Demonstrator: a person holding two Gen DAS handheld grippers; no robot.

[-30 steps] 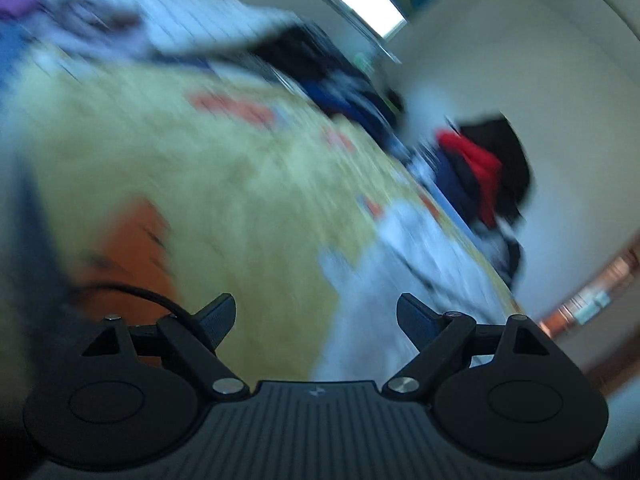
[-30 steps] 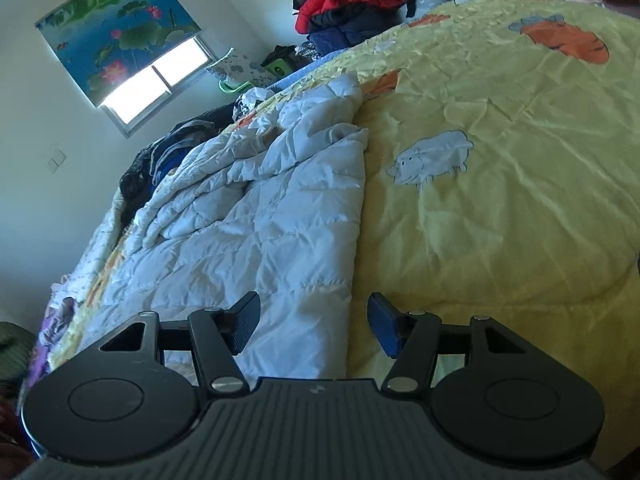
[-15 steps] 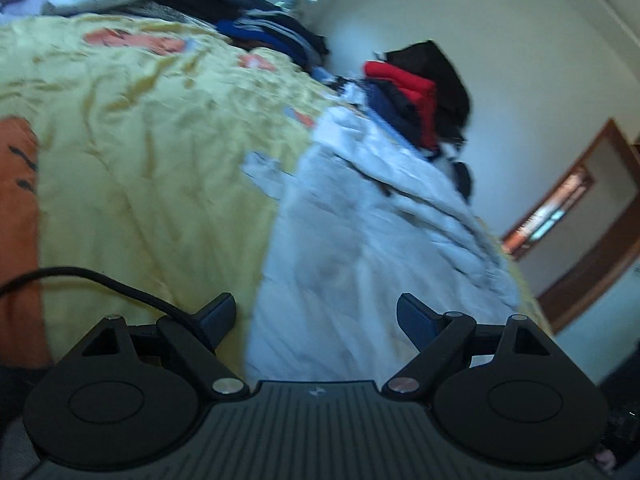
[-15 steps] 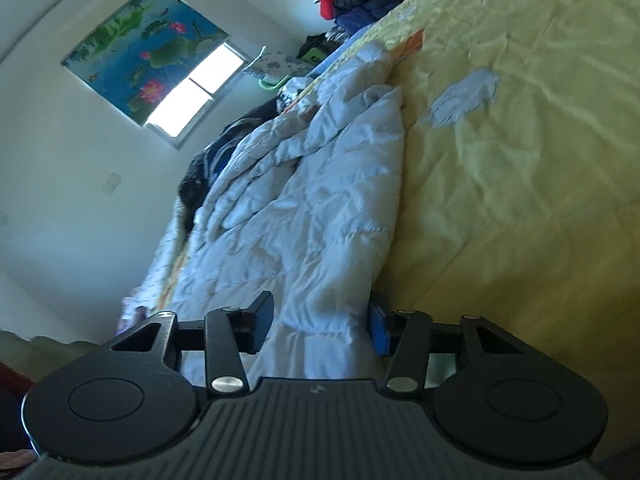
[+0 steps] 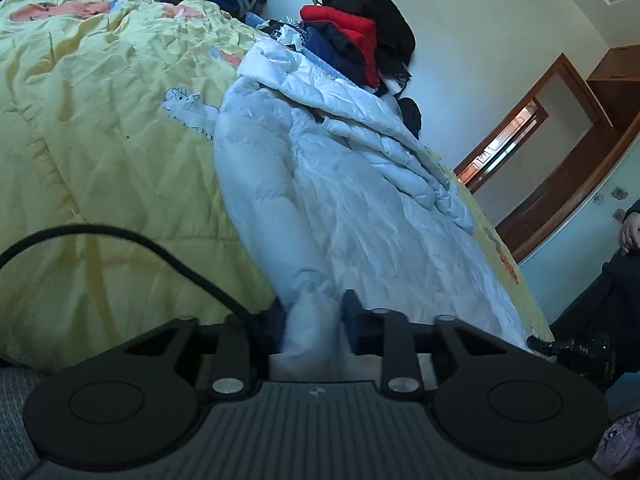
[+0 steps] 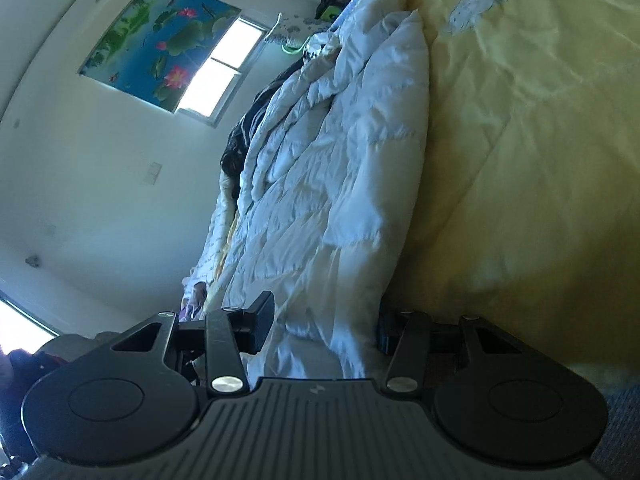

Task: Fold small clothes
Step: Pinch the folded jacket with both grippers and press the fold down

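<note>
A white quilted garment (image 5: 360, 200) lies lengthwise on a yellow bedspread (image 5: 100, 140) printed with animals. My left gripper (image 5: 312, 320) is at the garment's near edge. Its jaws are closing, and a bunched fold of white fabric is pinched between them. In the right wrist view the same garment (image 6: 332, 160) runs away from me beside the bedspread (image 6: 520, 160). My right gripper (image 6: 324, 326) is at another part of the near edge. Its jaws are closing too, with puffy fabric filling the gap and touching both pads.
A black cable (image 5: 160, 246) loops over the bedspread left of my left gripper. Red, blue and black clothes (image 5: 352, 36) are piled at the far end. A seated person's hand (image 5: 628, 236) and dark leg (image 5: 600, 300) are at right. A window (image 6: 224, 76) lights the far wall.
Both grippers came down to the garment's near edge. The left jaws went from wide open to pinching white fabric. The right jaws narrowed around the fabric, and that view rolled.
</note>
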